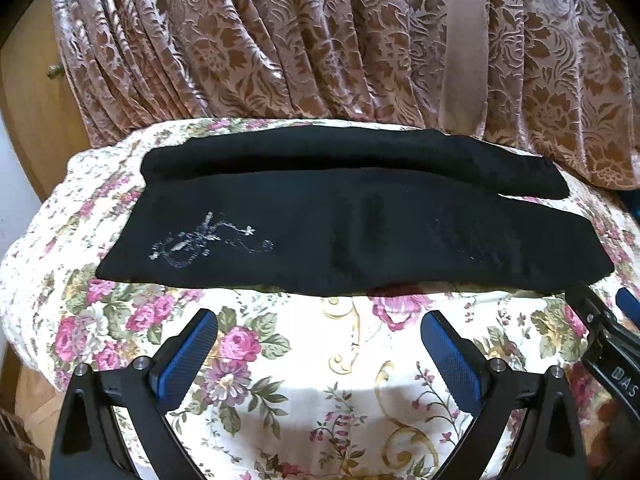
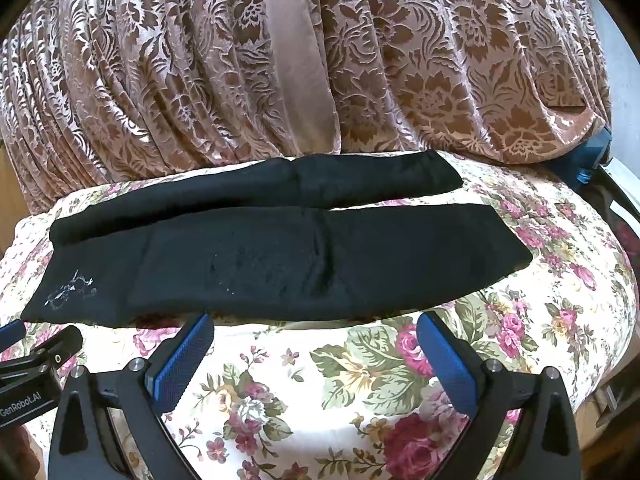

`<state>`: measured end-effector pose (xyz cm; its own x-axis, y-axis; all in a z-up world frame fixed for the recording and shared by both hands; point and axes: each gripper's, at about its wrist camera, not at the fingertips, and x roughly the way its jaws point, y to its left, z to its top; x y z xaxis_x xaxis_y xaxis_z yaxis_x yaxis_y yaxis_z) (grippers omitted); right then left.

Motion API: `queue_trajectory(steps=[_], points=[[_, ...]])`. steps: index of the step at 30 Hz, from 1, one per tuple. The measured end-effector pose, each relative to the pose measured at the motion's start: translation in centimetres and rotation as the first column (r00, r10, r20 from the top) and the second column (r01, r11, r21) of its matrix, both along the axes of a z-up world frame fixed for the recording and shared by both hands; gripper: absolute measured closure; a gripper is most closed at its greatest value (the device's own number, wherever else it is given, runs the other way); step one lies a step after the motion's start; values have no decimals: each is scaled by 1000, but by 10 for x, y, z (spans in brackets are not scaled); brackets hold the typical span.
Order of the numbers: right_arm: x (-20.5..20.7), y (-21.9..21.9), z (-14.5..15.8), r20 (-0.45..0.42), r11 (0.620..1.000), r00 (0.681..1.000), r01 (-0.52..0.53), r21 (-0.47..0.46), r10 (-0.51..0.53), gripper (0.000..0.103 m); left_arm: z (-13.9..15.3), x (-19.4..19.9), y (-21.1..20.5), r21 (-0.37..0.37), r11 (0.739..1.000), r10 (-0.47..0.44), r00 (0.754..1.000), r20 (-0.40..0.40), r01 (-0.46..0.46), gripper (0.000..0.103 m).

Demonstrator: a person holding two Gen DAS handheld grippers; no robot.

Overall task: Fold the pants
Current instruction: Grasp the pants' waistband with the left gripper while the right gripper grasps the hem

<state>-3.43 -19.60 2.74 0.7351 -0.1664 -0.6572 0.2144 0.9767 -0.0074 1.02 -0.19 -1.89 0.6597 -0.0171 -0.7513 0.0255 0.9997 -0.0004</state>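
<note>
Black pants (image 1: 320,224) lie flat across a floral cloth, waist end at the left with a pale embroidered motif (image 1: 204,242), two legs running right side by side. They also show in the right wrist view (image 2: 288,252). My left gripper (image 1: 320,320) is open and empty, hovering just short of the pants' near edge. My right gripper (image 2: 316,322) is open and empty, also just short of the near edge, further right. The right gripper's body shows at the left view's right edge (image 1: 600,344); the left gripper's body shows at the right view's left edge (image 2: 36,368).
The floral cloth (image 1: 320,380) covers a rounded surface that drops away at left and right. A brown patterned curtain (image 1: 320,40) hangs right behind the pants. A wooden cabinet (image 1: 36,112) stands at the left. A blue object (image 2: 588,160) sits at the far right.
</note>
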Motion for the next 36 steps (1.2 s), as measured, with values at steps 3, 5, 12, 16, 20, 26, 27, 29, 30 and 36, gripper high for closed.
queue_trajectory(steps=[3, 5, 12, 16, 20, 26, 27, 29, 30, 36], points=[[1, -4, 2, 9, 1000, 1000, 3, -8, -3, 0, -2, 2, 1, -25, 1000, -13, 1000, -16, 13, 1], [1, -8, 3, 26, 1000, 1000, 8, -12, -8, 0, -4, 4, 1, -38, 999, -23, 999, -28, 22, 1], [-2, -24, 14, 162, 999, 986, -41, 29, 36, 0, -15, 9, 13, -150, 983, -113, 993, -34, 107, 2], [10, -45, 2, 53, 990, 999, -12, 139, 4, 0, -20, 0, 38, -271, 957, -82, 994, 77, 100, 3], [14, -76, -15, -3, 954, 999, 36, 296, -37, 2, -30, 12, 62, -348, 937, -14, 1000, 9, 16, 3], [16, -130, -38, -47, 890, 993, 117, 440, -107, 11, -43, 21, 112, -477, 868, 149, 989, -20, -140, 4], [15, -144, -44, -39, 859, 992, 123, 496, -119, 14, -44, 23, 120, -481, 862, 169, 985, -17, -156, 4], [15, -165, -53, -39, 805, 989, 137, 577, -141, 19, -47, 26, 134, -486, 856, 201, 979, -4, -178, 4], [14, -178, -59, -45, 768, 986, 155, 621, -163, 23, -48, 27, 141, -501, 846, 214, 977, 7, -182, 4], [13, -229, -89, -70, 600, 962, 221, 769, -264, 41, -60, 33, 192, -615, 745, 349, 937, 28, -259, 6]])
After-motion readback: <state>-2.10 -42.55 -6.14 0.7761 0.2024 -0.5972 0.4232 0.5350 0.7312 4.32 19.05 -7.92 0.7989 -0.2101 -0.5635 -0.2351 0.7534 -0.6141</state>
